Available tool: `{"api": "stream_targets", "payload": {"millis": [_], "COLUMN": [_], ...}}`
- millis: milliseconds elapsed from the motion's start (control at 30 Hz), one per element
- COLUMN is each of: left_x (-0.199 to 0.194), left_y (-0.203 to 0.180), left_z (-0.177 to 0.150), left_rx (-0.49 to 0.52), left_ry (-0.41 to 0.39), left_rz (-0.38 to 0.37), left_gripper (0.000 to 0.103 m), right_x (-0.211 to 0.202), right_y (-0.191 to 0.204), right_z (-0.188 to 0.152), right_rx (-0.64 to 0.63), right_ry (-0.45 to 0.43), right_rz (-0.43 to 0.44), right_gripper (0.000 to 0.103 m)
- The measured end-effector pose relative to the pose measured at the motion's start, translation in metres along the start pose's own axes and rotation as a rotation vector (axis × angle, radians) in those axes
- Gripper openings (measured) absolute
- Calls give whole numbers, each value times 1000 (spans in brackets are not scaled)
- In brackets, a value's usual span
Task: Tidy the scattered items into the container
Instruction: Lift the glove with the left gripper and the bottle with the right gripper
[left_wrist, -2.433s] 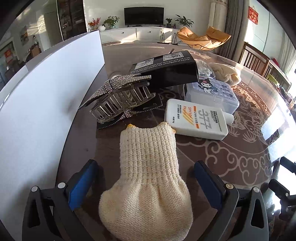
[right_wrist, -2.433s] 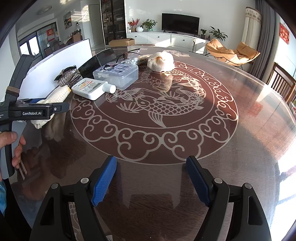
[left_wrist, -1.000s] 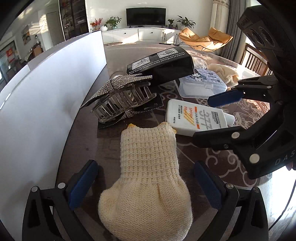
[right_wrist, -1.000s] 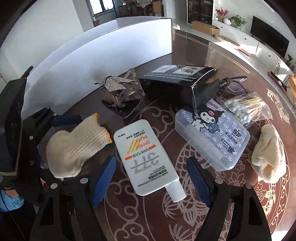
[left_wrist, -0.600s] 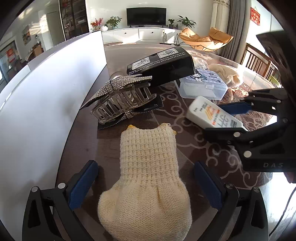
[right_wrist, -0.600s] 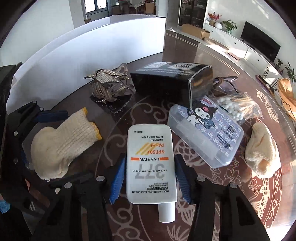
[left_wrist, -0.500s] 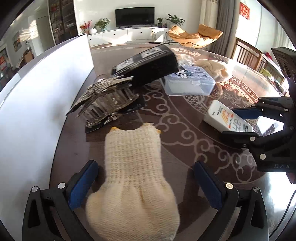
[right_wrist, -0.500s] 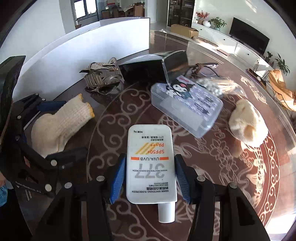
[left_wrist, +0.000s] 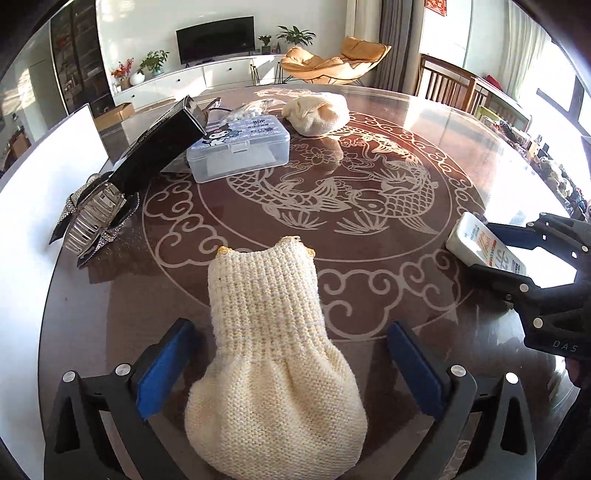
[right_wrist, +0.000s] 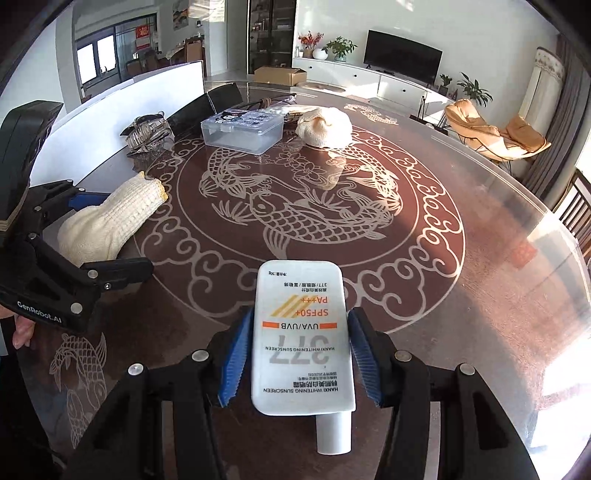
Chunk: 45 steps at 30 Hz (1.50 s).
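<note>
White sunscreen tube (right_wrist: 301, 354) sits between the right gripper's (right_wrist: 300, 322) opening jaws.

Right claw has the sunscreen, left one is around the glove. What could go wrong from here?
1. The right claw pinches the sunscreen only by its smooth side edges, and the jaws are opening slightly; it could slip.
2. The left claw stands open around the glove, pads clear of it; a shallow close may only snag loose knit.
3. The claws sit close, so they could collide.
</note>
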<state>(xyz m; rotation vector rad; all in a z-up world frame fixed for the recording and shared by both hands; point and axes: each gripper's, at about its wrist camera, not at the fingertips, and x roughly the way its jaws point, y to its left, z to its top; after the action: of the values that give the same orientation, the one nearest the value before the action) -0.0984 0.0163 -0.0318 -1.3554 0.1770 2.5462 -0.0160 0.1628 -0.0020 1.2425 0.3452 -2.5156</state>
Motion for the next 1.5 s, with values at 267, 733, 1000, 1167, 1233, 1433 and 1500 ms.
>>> {"api": "stream_targets", "payload": {"millis": [267,733,1000,1167,1233,1433,1500], "left_x": [0,1,1,-1,-1,0,2], "left_y": [2,2,3,4,4,4,4], "left_z": [-2,-2,-3,-6,-7,-5,-1], "left_rx": [-20,-20,-20,-19,-17,-25,-31], "left_ry": [-2,-1,-2,-4,-5,20,50], "left_rz": [18,20,20,20,18,23,26], "left_gripper": [103,103,103,103,103,103,103], "right_x": [10,13,12,12,12,11,9], "right_y": [-7,-6,-6,-6,-6,-8,-7], "right_z": [1,0,0,0,0,-1,-4], "right_rx": [91,88,87,87,87,86,59], "right_ry": [-16,-7,-8,-8,-8,-11,-8], "right_rz": [6,23,24,25,25,43,42], "right_gripper": [71,82,82,82,82,82,82]}}
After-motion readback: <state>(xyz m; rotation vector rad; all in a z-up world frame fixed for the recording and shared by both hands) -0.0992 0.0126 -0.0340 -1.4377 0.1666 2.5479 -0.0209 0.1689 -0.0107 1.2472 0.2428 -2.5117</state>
